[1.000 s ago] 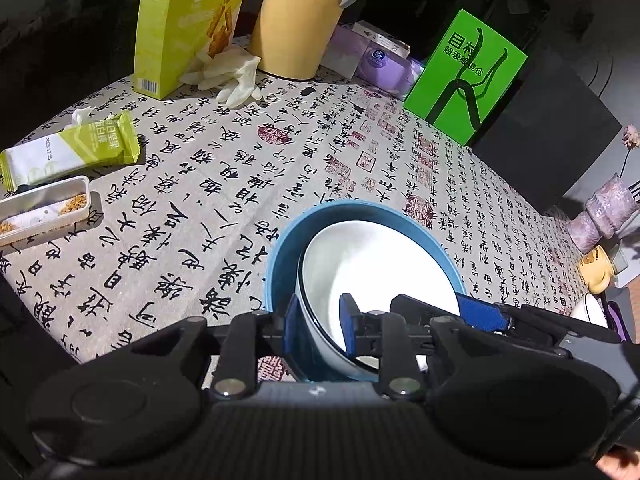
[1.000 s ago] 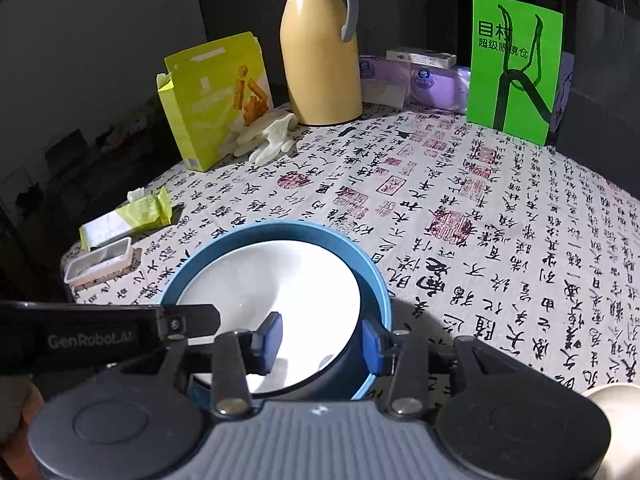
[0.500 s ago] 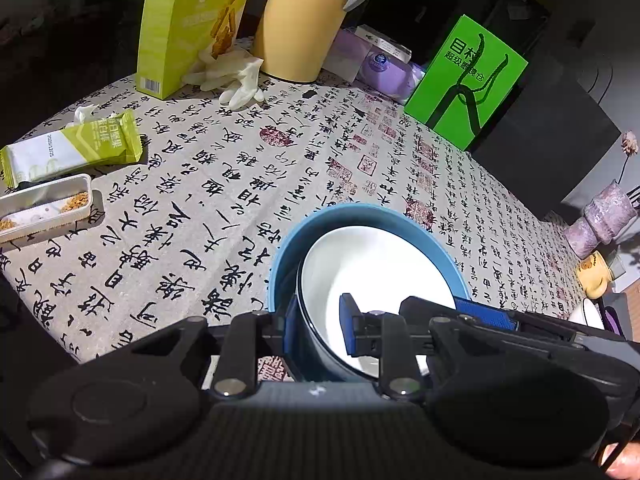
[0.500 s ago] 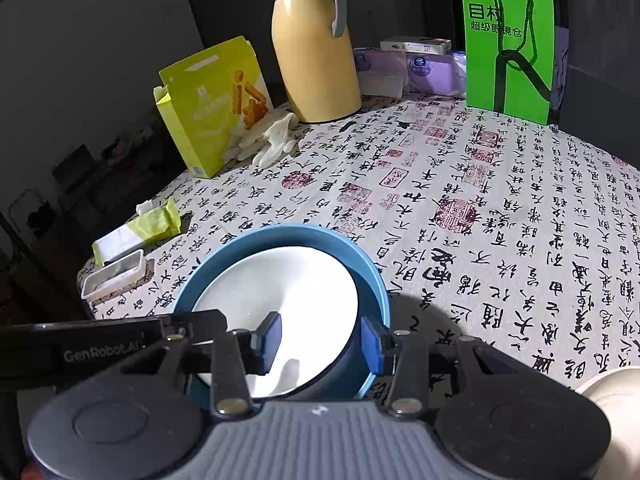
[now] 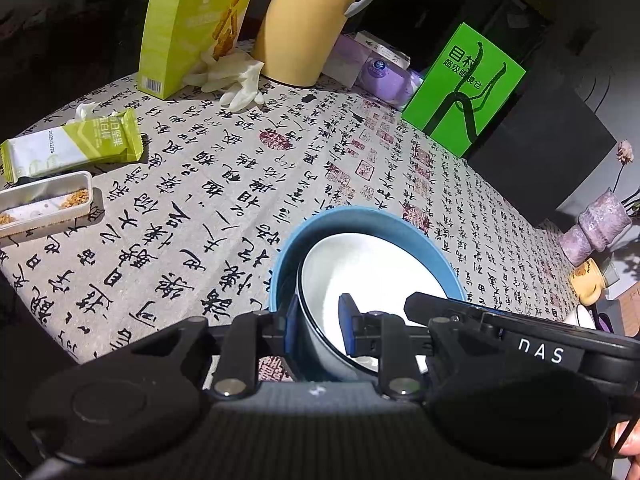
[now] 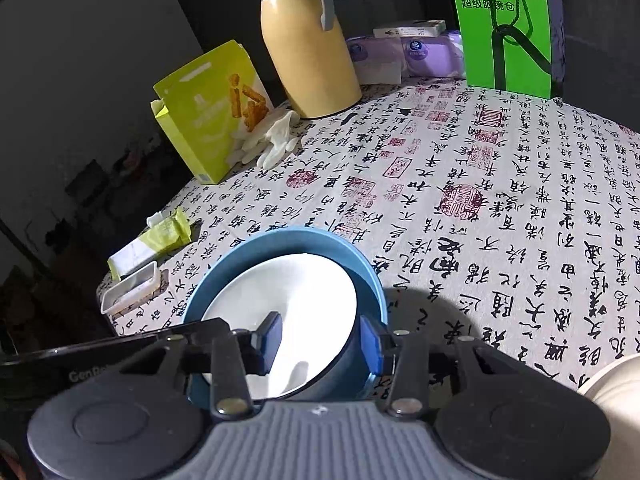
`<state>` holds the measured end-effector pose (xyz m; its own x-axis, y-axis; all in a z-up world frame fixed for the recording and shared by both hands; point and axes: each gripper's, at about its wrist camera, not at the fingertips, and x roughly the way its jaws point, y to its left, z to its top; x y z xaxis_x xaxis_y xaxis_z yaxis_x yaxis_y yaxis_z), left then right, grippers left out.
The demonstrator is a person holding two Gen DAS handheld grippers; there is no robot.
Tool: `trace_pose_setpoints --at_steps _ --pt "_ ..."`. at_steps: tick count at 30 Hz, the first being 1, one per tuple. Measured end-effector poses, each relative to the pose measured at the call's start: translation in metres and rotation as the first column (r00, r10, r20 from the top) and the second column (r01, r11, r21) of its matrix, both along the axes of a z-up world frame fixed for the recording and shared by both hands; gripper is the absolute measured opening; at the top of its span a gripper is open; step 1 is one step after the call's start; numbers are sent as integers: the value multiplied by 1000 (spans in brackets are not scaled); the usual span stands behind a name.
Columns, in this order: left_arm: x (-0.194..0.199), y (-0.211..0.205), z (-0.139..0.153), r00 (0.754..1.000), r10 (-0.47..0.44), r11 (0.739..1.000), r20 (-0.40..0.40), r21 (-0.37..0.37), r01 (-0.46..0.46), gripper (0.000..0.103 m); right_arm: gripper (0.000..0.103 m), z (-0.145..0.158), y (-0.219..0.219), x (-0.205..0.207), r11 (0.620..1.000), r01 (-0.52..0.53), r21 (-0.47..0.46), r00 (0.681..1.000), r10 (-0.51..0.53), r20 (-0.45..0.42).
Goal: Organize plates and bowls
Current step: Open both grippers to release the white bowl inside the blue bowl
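Note:
A white bowl [image 5: 372,268] [image 6: 288,292] sits nested inside a larger blue bowl [image 5: 360,216] [image 6: 288,236] near the table's front edge. My left gripper [image 5: 320,326] is shut on the near left rim of the stack; one pad is inside the white bowl, the other on the outer side. My right gripper [image 6: 320,340] is shut on the near right rim, with its left pad inside the white bowl and its right pad outside the blue wall. Each gripper's black body shows in the other's view: the right gripper [image 5: 520,344] and the left gripper [image 6: 100,360]. Whether the bowls rest on the cloth is unclear.
On the calligraphy tablecloth [image 5: 200,208] stand a yellow thermos [image 5: 308,20], an open snack box [image 5: 192,24], gloves [image 5: 236,76], a green bag [image 5: 464,84] and purple packs [image 5: 380,72]. A wrapper [image 5: 72,148] and a small tray [image 5: 44,204] lie left. A cream bowl [image 6: 616,400] is near right.
The right gripper has rolled a little, so its view of the table tilts. Both grippers keep their hold on the bowls, and the left view is almost the same.

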<state>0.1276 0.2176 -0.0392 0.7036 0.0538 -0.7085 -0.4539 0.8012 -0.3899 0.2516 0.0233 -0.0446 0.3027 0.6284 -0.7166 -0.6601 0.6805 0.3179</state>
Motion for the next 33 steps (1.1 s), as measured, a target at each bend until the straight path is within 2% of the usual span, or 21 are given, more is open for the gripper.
trace_pose_setpoints --at_steps 3,7,11,17,24,25,26,27,28,29,31,32,33 --pt "-1 1 0 1000 -3 1000 7 -4 3 21 41 0 0 0 1000 -2 -2 1000 2 0" --pt "-1 -1 1 1000 -5 1000 13 15 5 18 30 -2 2 0 1000 7 -28 999 -6 33" --pt "-1 0 2 1000 1 1000 15 18 -1 18 25 -2 3 0 999 5 -52 998 -2 57" --pt "-3 0 4 1000 0 1000 29 22 0 18 16 0 -2 3 999 -1 -36 998 3 56" --pt "-7 1 7 999 8 1000 53 28 -9 21 19 6 -10 1 1000 -4 16 998 3 62" --pt "-9 1 9 998 7 999 65 30 -9 23 19 7 -12 0 1000 1 28 998 -3 68" --pt "-11 0 11 997 6 999 80 32 -9 31 20 9 -15 0 999 6 41 997 -9 76" --pt "-13 0 14 995 8 999 99 40 -12 39 26 11 -19 0 998 12 55 997 -16 82" --pt "-16 -2 16 993 11 998 116 52 -17 42 37 12 -23 0 997 16 73 996 -23 84" --pt "-18 -3 20 991 13 998 133 66 -22 49 43 13 -27 -1 996 22 91 995 -30 91" --pt "-22 -6 25 986 9 996 167 83 -23 65 62 15 -35 -3 993 37 111 992 -51 119" --pt "-24 -7 27 983 8 995 183 92 -25 79 67 15 -39 -4 992 45 121 989 -62 136" --pt "-26 -9 29 979 6 994 202 105 -28 87 77 16 -44 -5 990 54 132 986 -74 152"
